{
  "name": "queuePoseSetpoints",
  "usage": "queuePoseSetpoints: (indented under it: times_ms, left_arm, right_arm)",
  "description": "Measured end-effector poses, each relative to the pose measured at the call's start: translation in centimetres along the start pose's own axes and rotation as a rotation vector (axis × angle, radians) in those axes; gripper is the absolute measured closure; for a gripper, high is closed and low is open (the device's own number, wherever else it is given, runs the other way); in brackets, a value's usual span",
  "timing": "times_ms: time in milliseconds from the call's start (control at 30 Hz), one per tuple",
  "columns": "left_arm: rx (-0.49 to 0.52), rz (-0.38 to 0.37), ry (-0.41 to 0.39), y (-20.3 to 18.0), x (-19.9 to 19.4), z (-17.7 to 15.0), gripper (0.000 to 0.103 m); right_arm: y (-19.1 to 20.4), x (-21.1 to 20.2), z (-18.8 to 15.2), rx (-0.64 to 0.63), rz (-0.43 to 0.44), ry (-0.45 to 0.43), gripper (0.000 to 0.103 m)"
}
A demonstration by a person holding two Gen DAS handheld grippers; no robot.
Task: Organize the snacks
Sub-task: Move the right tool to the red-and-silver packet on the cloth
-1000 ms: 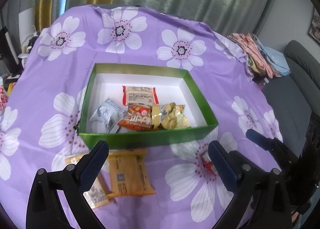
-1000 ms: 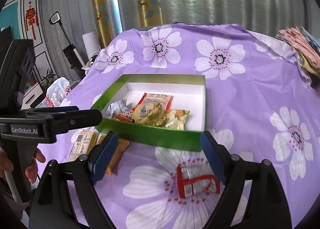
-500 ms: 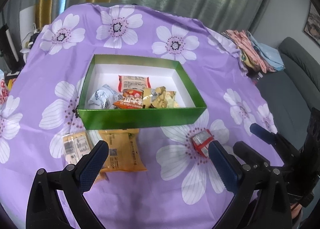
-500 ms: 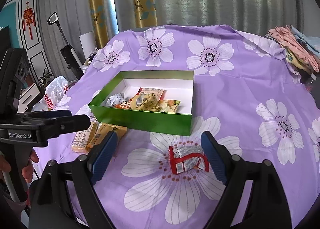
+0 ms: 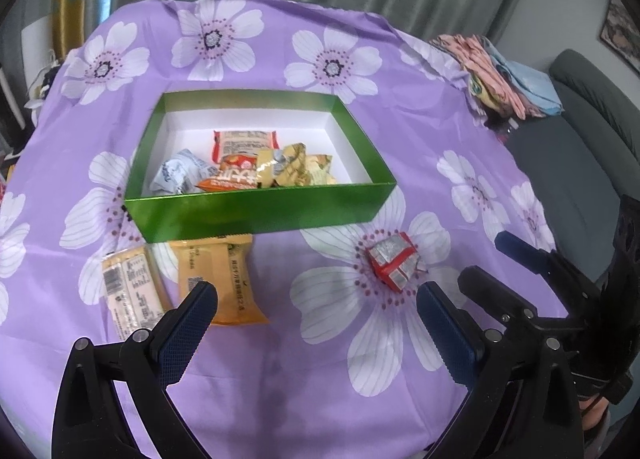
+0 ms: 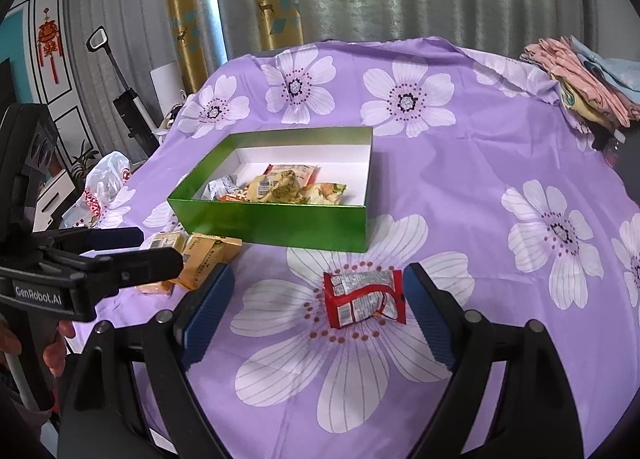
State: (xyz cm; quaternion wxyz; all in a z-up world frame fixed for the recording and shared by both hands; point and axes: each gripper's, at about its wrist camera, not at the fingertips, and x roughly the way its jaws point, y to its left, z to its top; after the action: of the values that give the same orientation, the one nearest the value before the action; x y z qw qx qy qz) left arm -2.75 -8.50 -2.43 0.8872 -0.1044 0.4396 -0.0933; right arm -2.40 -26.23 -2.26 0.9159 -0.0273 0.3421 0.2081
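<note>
A green box [image 5: 256, 211] [image 6: 272, 223] with a white inside holds several snack packets on the purple flowered cloth. Before it lie a red packet [image 5: 394, 261] [image 6: 364, 297], an orange packet [image 5: 218, 279] [image 6: 208, 255] and a pale packet [image 5: 130, 289]. My left gripper [image 5: 316, 317] is open above the cloth, near the orange packet, nothing between its fingers. My right gripper [image 6: 318, 295] is open, with the red packet lying between its fingertips, untouched. The right gripper also shows at the right edge of the left wrist view.
Folded clothes [image 5: 500, 71] [image 6: 580, 75] lie at the table's far right corner, by a grey sofa [image 5: 580, 131]. A plastic bag [image 6: 104, 187] and a vacuum [image 6: 128, 111] stand to the left of the table. A hand [image 6: 56, 343] holds the left gripper's handle.
Both grippers have drawn back from the box, which now looks smaller and farther. The red packet has come into fuller view. Nothing was grasped.
</note>
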Motion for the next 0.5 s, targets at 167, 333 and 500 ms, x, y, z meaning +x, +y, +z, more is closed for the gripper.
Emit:
queuePoseSetpoints:
  times_ms: [167,333,500]
  left_arm:
    - [0.005,-0.008,0.022,-0.4,0.9,-0.1,0.004]
    - [0.005,-0.020,0.049,-0.7,1.9,-0.3,0.004]
    - [0.007,-0.037,0.079,-1.0,3.0,-0.6,0.004]
  right_arm:
    - [-0.9,0.6,-0.6,0.016,-0.004,0.021,0.016]
    - [-2.1,1.5,-1.5,0.045,-0.013,0.053,0.016]
    - [-3.0,2.5,-2.3,0.071,-0.017,0.086,0.016]
